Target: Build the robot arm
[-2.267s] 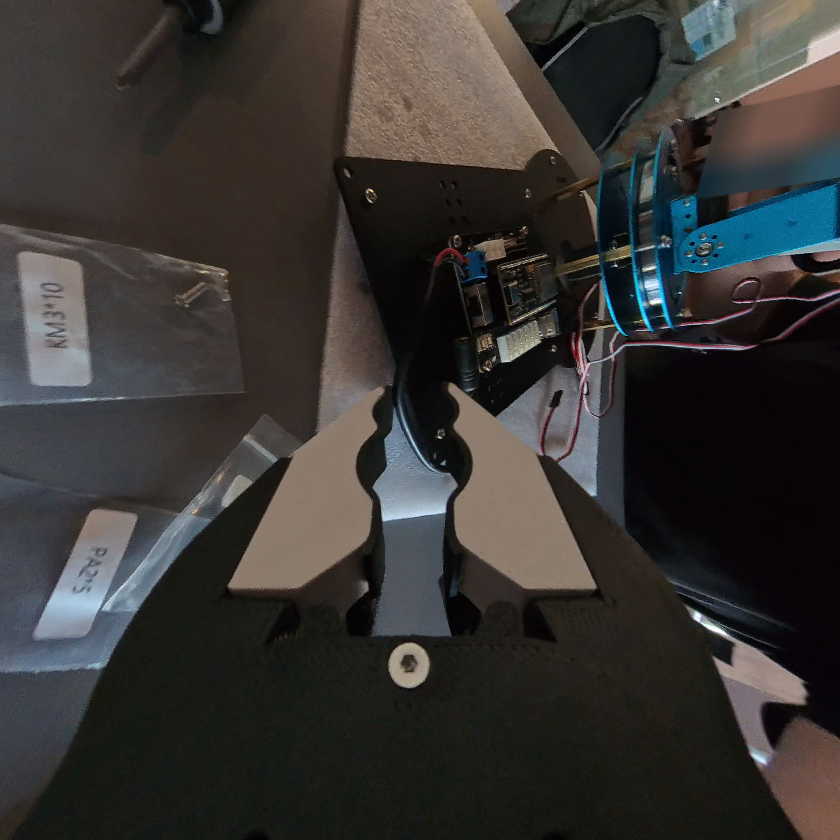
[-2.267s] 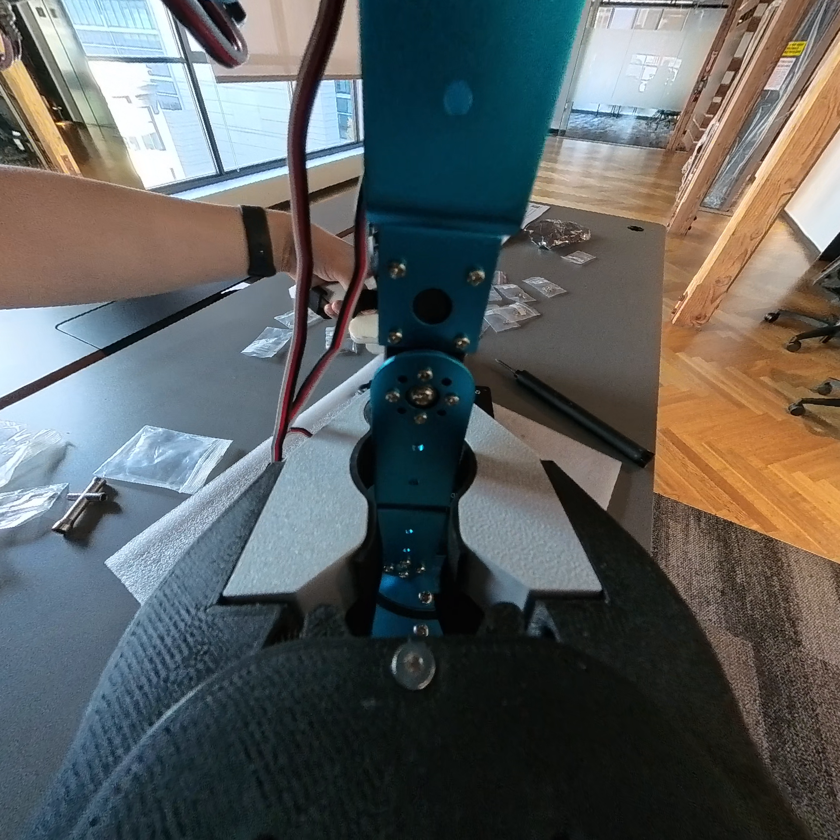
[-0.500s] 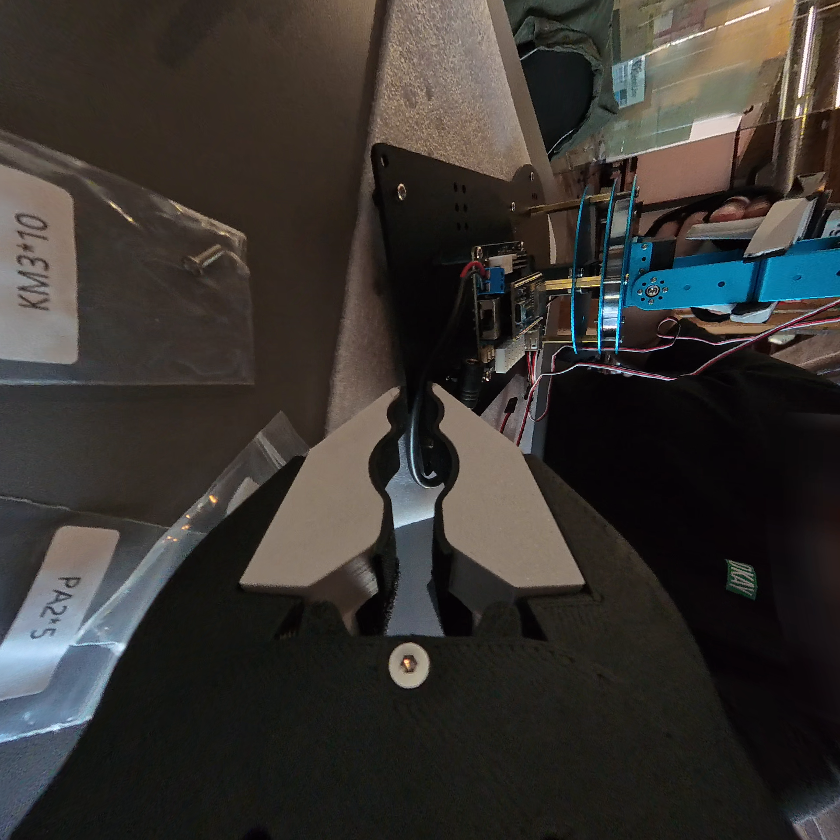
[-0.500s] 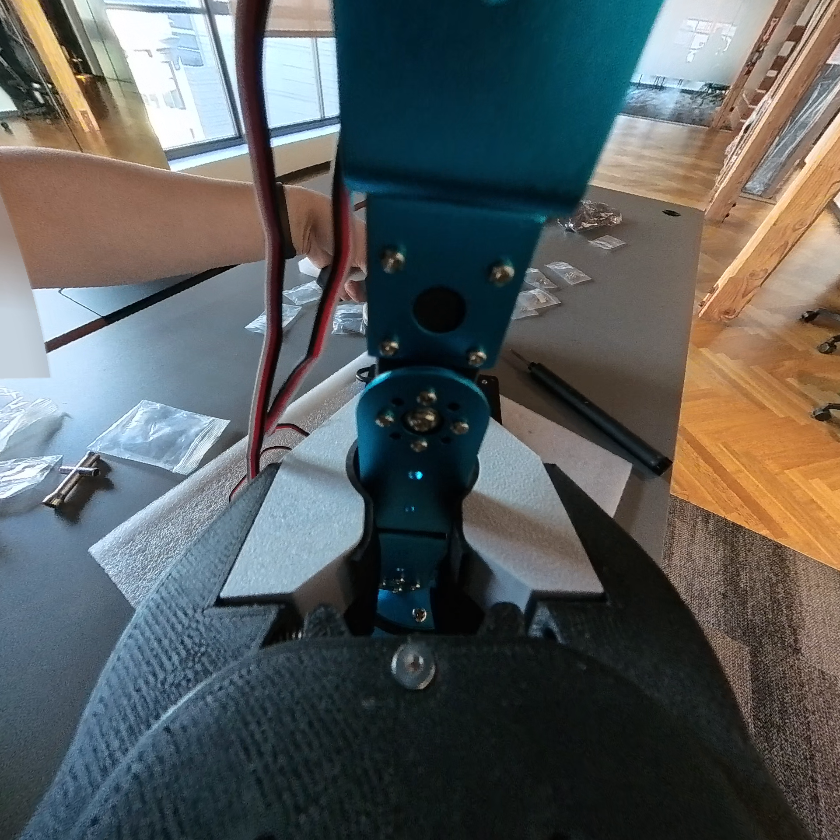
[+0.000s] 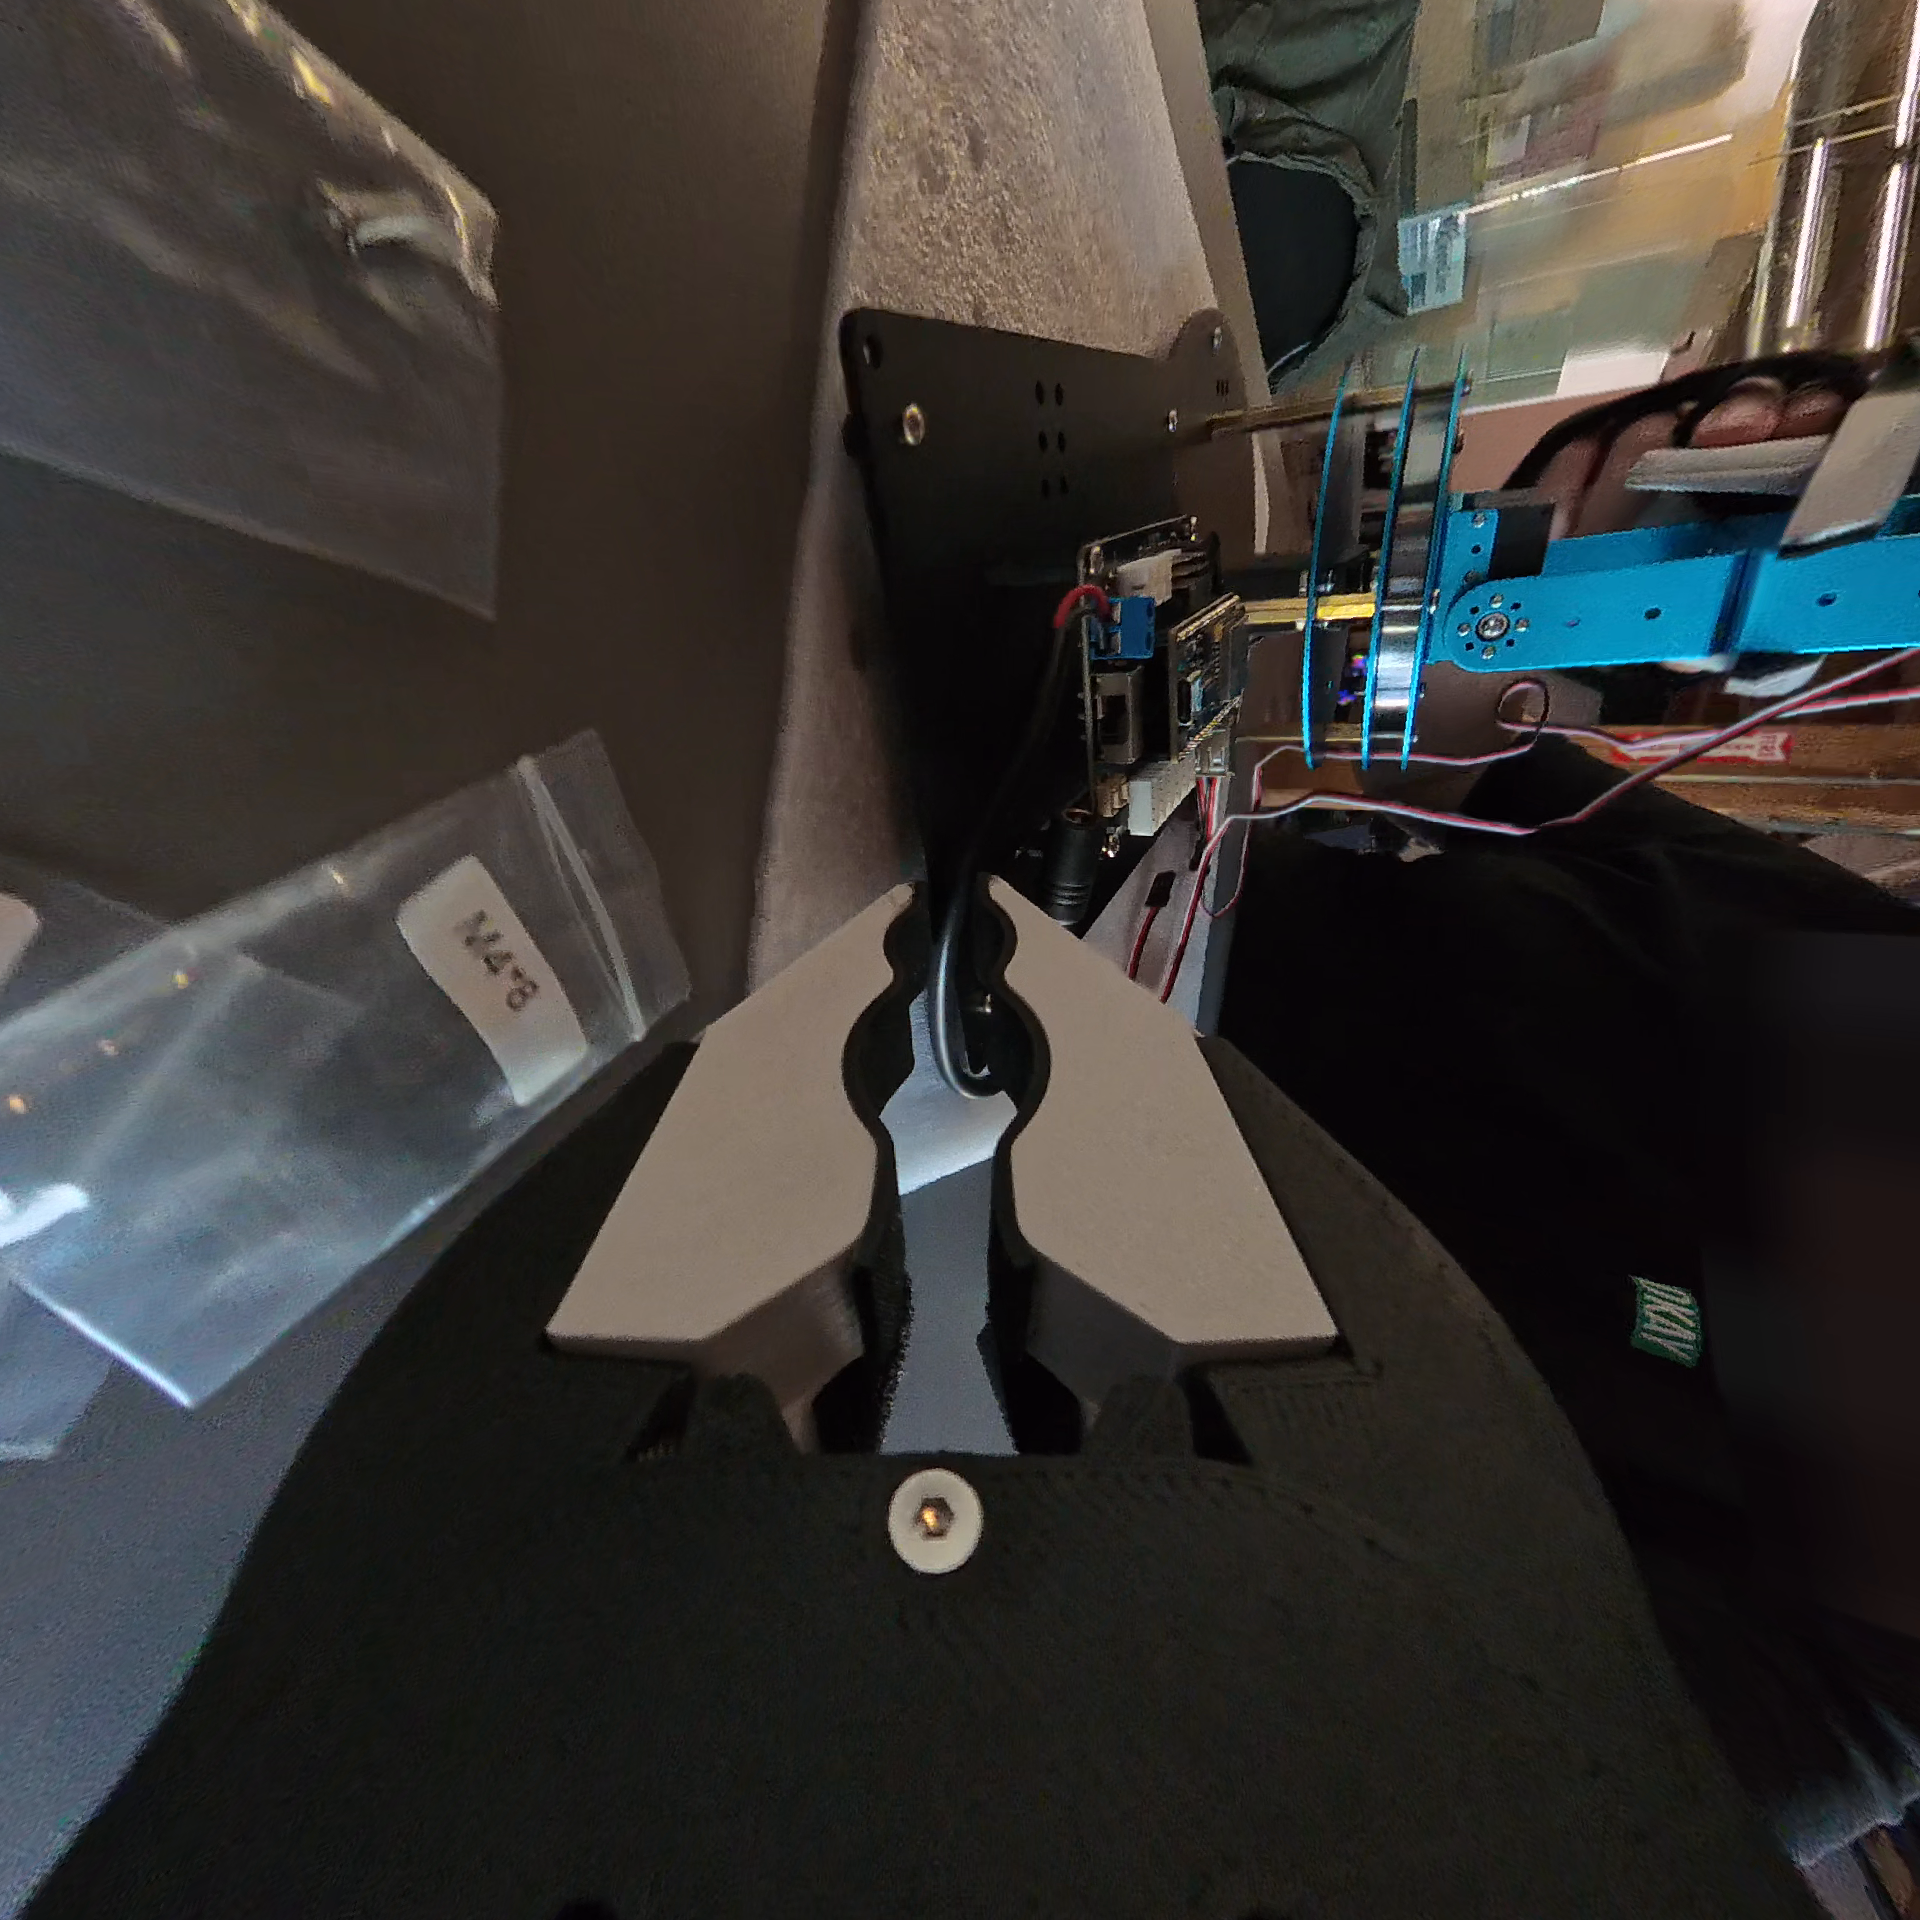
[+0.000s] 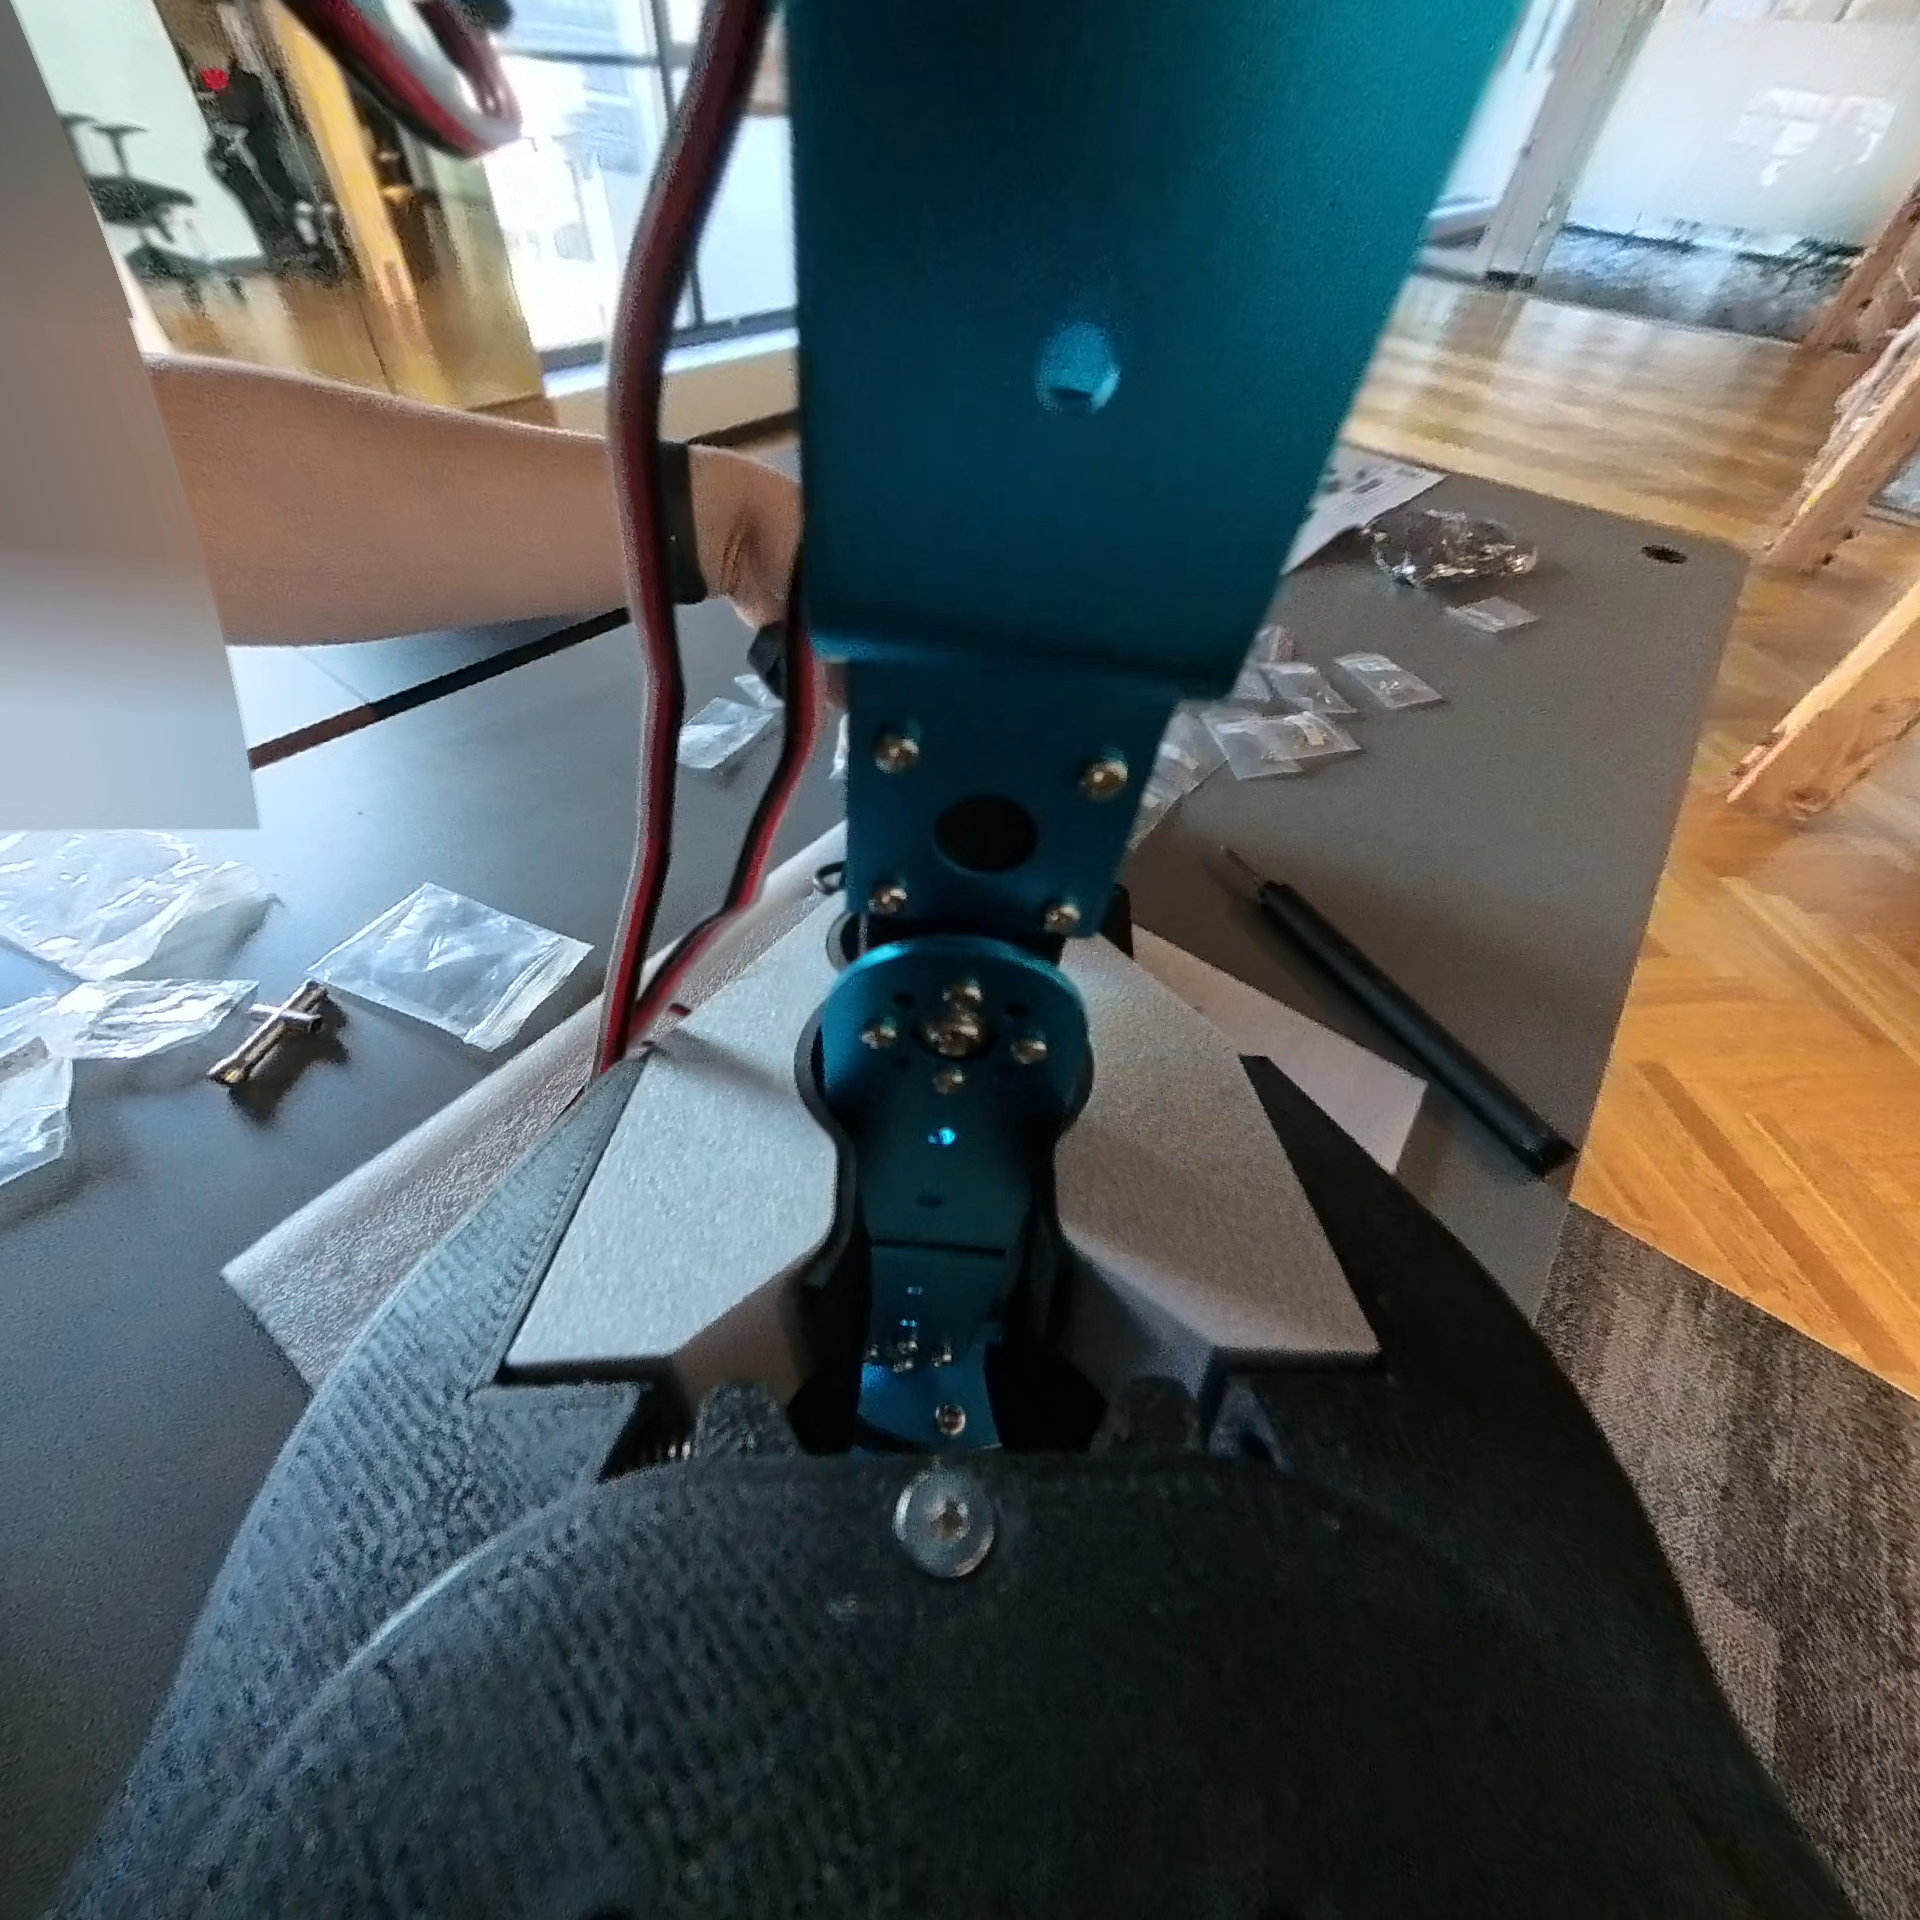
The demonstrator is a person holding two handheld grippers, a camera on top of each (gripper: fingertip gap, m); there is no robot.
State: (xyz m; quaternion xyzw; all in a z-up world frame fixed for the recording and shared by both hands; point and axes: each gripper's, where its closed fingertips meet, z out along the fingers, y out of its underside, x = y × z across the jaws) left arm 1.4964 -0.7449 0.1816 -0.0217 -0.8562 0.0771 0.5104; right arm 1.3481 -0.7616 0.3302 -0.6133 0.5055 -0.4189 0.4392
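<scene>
My left gripper (image 5: 951,891) is shut on a loop of black cable (image 5: 951,997). The cable runs up to a circuit board (image 5: 1153,675) mounted on a black base plate (image 5: 997,457). A blue metal robot arm (image 5: 1621,613) stands out from blue discs (image 5: 1382,582) on that plate. My right gripper (image 6: 956,966) is shut on this blue arm (image 6: 1039,312), with its joint disc between the grey fingers (image 6: 707,1164). It also shows in the left wrist view (image 5: 1849,468), at the arm's far end. Red, black and white servo wires (image 6: 655,623) hang beside the arm.
The plate lies on a grey foam sheet (image 6: 343,1247) on a dark table (image 6: 1455,883). Clear zip bags of small parts (image 5: 312,1039) (image 6: 447,956), a small metal wrench (image 6: 275,1029) and a black screwdriver (image 6: 1392,1018) lie around. A person's forearm (image 6: 416,520) reaches in behind. The table edge is at the right. Some 20 cm of space lies between my two pairs of fingers.
Both grips have held. The left view has shifted across the parts bags, which are now blurred. The right view has tilted upward and the blue arm fills more of it.
</scene>
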